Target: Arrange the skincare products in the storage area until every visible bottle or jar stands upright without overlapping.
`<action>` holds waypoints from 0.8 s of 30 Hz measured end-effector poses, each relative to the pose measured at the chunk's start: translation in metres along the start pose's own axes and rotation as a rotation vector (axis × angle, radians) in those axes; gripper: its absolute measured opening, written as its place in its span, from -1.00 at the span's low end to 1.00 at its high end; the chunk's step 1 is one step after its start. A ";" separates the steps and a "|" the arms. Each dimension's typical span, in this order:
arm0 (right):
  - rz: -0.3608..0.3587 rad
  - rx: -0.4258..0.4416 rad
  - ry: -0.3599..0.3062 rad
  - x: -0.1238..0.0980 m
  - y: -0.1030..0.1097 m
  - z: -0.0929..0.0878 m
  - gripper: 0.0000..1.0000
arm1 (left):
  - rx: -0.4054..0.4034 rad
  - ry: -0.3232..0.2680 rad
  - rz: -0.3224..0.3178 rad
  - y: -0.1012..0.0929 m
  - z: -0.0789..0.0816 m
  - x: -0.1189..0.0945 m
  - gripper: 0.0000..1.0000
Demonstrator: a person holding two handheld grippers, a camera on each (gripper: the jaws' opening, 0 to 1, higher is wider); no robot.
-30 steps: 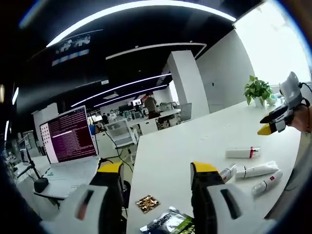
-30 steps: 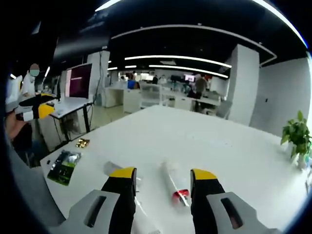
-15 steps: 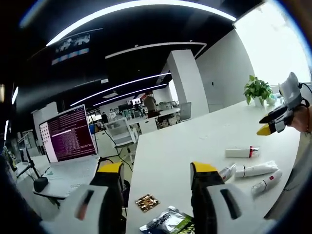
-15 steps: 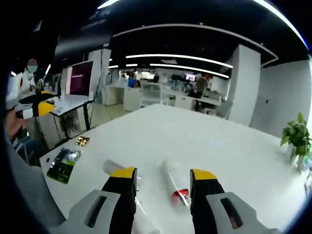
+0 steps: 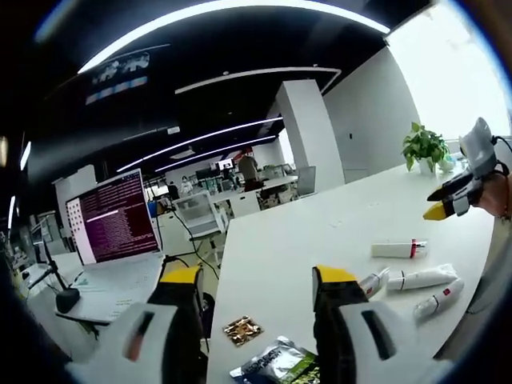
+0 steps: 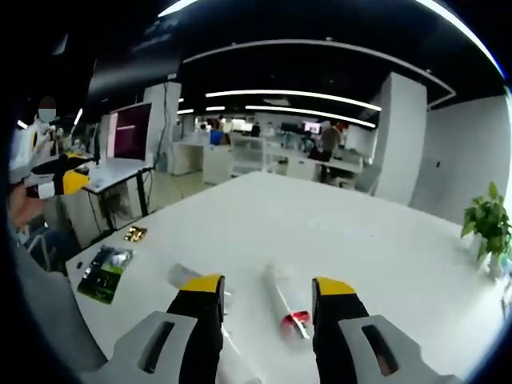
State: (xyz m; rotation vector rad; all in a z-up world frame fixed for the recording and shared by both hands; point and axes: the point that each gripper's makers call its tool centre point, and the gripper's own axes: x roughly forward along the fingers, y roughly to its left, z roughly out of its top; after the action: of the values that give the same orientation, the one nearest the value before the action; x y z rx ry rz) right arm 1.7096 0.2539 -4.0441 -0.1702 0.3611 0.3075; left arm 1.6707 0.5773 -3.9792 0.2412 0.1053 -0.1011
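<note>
Several white skincare tubes lie flat on the white table. In the left gripper view a red-capped tube lies farthest, with two more tubes nearer the edge. My left gripper hovers open and holds nothing, well left of them. My right gripper hangs above the tubes at the right. In the right gripper view, my right gripper is open above a red-capped tube lying between its jaws' lines. Another tube peeks out beside the left jaw. My left gripper is far left.
A green foil packet and a small gold packet lie near the table's corner. A potted plant stands at the far end. A laptop with a lit screen sits on a neighbouring desk. Office desks stretch behind.
</note>
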 end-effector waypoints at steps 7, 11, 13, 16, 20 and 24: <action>-0.008 0.005 -0.004 -0.003 -0.001 0.002 -0.09 | -0.016 0.006 -0.017 -0.003 -0.002 0.001 -0.01; -0.015 0.017 -0.004 -0.004 -0.005 0.002 -0.08 | -0.019 0.011 -0.023 -0.004 -0.003 0.001 -0.01; -0.020 0.025 -0.008 -0.005 -0.007 0.004 -0.07 | -0.019 0.012 -0.024 -0.005 -0.003 0.001 -0.01; -0.033 0.017 -0.011 -0.007 -0.012 0.005 -0.06 | -0.022 0.017 -0.027 -0.005 -0.004 0.002 -0.01; -0.043 0.033 -0.004 -0.007 -0.023 0.002 -0.06 | -0.021 0.024 -0.033 -0.007 -0.005 0.003 -0.01; -0.042 0.089 0.018 -0.004 -0.034 -0.003 -0.07 | -0.012 0.037 -0.040 -0.008 -0.008 0.005 -0.01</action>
State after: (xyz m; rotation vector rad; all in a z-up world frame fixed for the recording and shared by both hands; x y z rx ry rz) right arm 1.7158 0.2206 -4.0414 -0.0931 0.3883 0.2484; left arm 1.6735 0.5708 -3.9898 0.2290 0.1478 -0.1355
